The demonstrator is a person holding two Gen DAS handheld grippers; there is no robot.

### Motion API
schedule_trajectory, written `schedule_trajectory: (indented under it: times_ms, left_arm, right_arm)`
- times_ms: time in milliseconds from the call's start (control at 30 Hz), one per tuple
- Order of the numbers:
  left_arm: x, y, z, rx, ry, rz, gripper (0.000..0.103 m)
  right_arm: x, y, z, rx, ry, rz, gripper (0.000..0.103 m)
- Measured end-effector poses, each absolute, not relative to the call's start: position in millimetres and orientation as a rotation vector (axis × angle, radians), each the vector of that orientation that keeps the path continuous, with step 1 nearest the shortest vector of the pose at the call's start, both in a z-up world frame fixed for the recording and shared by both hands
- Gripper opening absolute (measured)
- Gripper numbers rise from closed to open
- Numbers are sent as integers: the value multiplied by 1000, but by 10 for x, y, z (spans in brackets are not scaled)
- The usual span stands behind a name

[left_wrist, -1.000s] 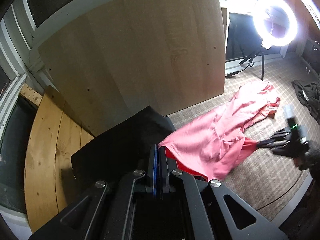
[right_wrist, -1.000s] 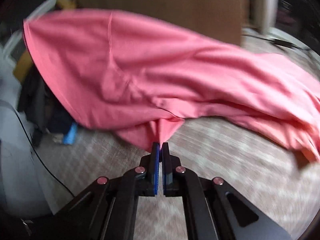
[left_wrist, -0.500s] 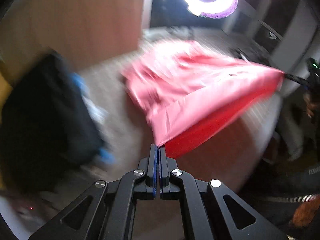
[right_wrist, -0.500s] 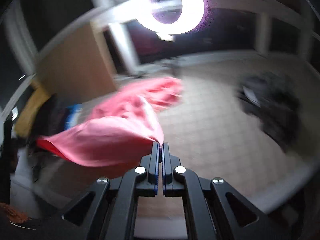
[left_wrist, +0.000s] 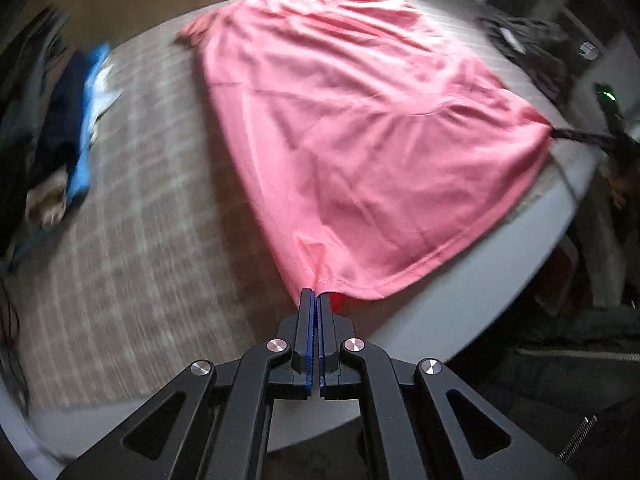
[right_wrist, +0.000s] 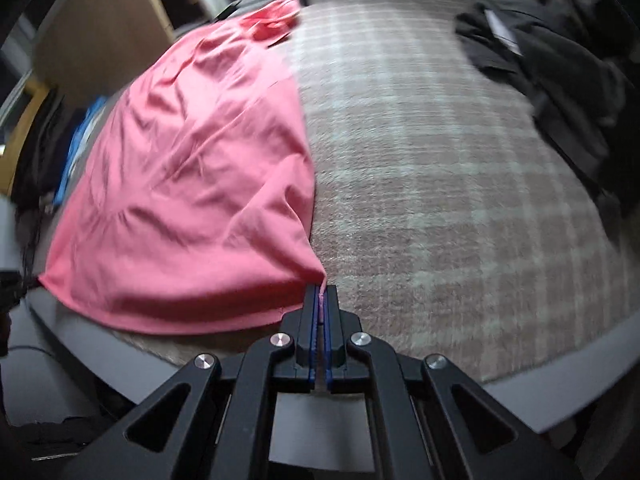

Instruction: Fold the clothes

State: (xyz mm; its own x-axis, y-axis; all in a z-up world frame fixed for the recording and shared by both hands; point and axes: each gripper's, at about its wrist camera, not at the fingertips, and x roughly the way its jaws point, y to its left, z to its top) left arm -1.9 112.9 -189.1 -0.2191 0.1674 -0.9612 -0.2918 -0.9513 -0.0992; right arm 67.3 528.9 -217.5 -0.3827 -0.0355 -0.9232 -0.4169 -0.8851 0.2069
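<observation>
**Left wrist view: hem pinched at both corners, near the table's rim**

I am pinching one hem corner of the pink shirt [left_wrist: 360, 128] in my left gripper [left_wrist: 319, 300], jaws closed tight on the fabric at 6 o'clock. My right gripper [right_wrist: 320, 296] is clamping the other hem corner in the same way, a sliver of pink showing between its pads. The shirt is lying spread over the checked tablecloth [right_wrist: 440, 160], collar end far off toward 12 o'clock.

The hem is sagging between my two grips, right at the grey table edge [left_wrist: 460, 304]. If I am pulling any further toward myself, I judge the hem is going to slide off the rim and drag the body crooked. A thin pinch like this could also be slipping under tension.

Open cloth is waiting at 3 o'clock of the shirt in the right wrist view. A dark garment [right_wrist: 552, 48] is crowding 1 o'clock there; blue and dark clothes [left_wrist: 80, 120] are lying at 9 o'clock in the left wrist view.
</observation>
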Motion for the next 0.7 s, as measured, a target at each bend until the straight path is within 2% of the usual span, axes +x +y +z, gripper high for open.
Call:
schedule_trajectory:
  times_ms: [167,300,467,567,700]
  left_arm:
    - [-30,1086,-1996,-1790,47,2360,1]
    - [-217,798,-1728,-1707,-204,2491,1]
    - [-880,578,-676,-1460,-101,2719,0]
    - [-1299,474,337,-1225,-46,2849,0]
    - [-1310,401,1702,-885,34,2985,0]
  right_arm:
    - [639,5350,-2225,-1642,615,2418,2]
    - [656,5533,-1965,-1537,709,2493,2]
    - [356,5853,-997,-1299,651,2635,2]
    - [1,5934,104,-1058,477,2755,2]
    - [-89,5770,1456,-792,226,2819,2]
